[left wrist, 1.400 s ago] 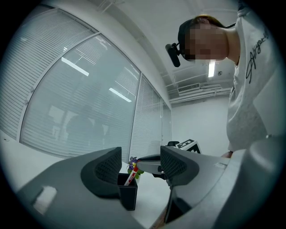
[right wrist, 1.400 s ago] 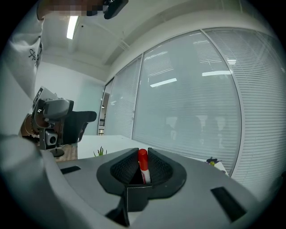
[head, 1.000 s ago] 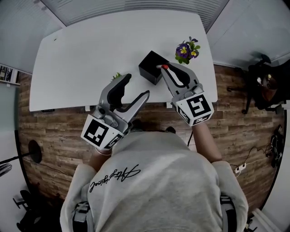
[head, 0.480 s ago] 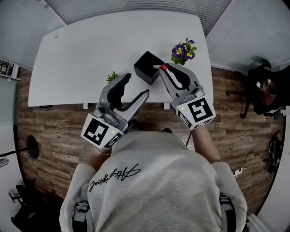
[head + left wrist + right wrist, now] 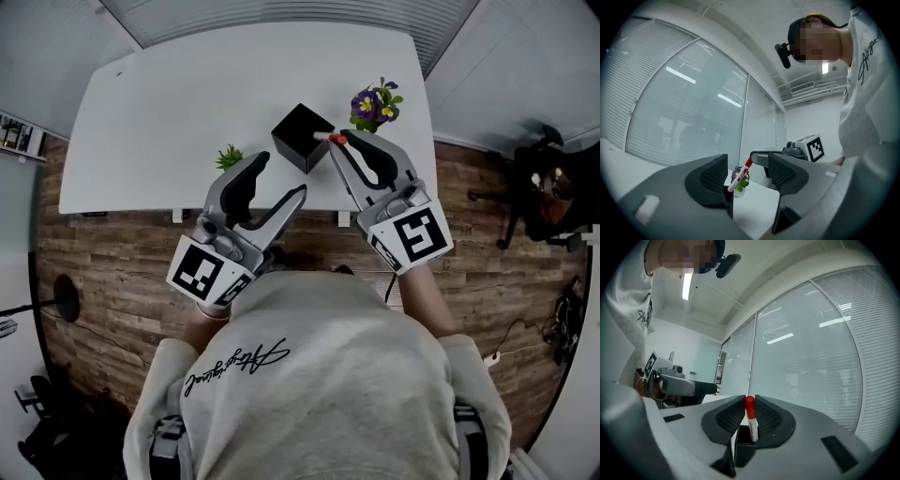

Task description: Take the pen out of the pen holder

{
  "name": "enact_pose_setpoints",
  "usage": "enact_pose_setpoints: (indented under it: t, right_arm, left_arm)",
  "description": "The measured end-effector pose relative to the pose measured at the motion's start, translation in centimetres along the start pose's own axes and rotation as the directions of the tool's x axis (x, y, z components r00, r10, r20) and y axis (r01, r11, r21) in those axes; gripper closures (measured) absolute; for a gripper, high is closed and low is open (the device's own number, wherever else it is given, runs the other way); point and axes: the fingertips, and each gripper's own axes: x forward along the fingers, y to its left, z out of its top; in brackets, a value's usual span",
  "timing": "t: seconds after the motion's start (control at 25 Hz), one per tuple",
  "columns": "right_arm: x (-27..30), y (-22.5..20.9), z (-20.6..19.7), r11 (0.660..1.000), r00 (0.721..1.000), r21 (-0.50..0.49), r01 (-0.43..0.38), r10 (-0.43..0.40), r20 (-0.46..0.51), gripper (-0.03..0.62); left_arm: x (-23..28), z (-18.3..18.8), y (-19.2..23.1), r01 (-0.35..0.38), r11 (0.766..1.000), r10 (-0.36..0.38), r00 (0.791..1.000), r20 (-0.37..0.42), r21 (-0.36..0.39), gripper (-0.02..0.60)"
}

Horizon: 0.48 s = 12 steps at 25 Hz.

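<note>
Where right gripper (image 5: 336, 142) points: level, toward pen holder (image 5: 295, 139)
Right jaws: clamped on pen (image 5: 750, 420)
Left gripper (image 5: 281, 175): level, jaws apart, empty

White table (image 5: 187, 112), black pen holder (image 5: 298, 137) near its front edge, between flowering plant (image 5: 373, 104) and small green plant (image 5: 228, 156)

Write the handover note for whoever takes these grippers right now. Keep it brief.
Left gripper: open, empty, above the near edge of the table.
Right gripper: shut on the pen, fingers just under its red cap.
Holder: on the table in front of the right gripper. The pen's lower end is at its mouth, not clearly out.
Done: pen gripped.
Left: lift the pen clear of the holder.
</note>
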Motion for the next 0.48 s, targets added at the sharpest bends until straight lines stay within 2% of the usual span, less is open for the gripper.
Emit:
enact_pose_setpoints:
  t: [0.48]
  right_arm:
    - [-2.0,0.2,1.9,1.0,0.999,0.002,0.024,-0.024,0.044,0.53]
  left_arm:
    - [0.4,-0.3,-0.5,0.024,1.0,-0.024,1.0,-0.003,-0.012,0.325]
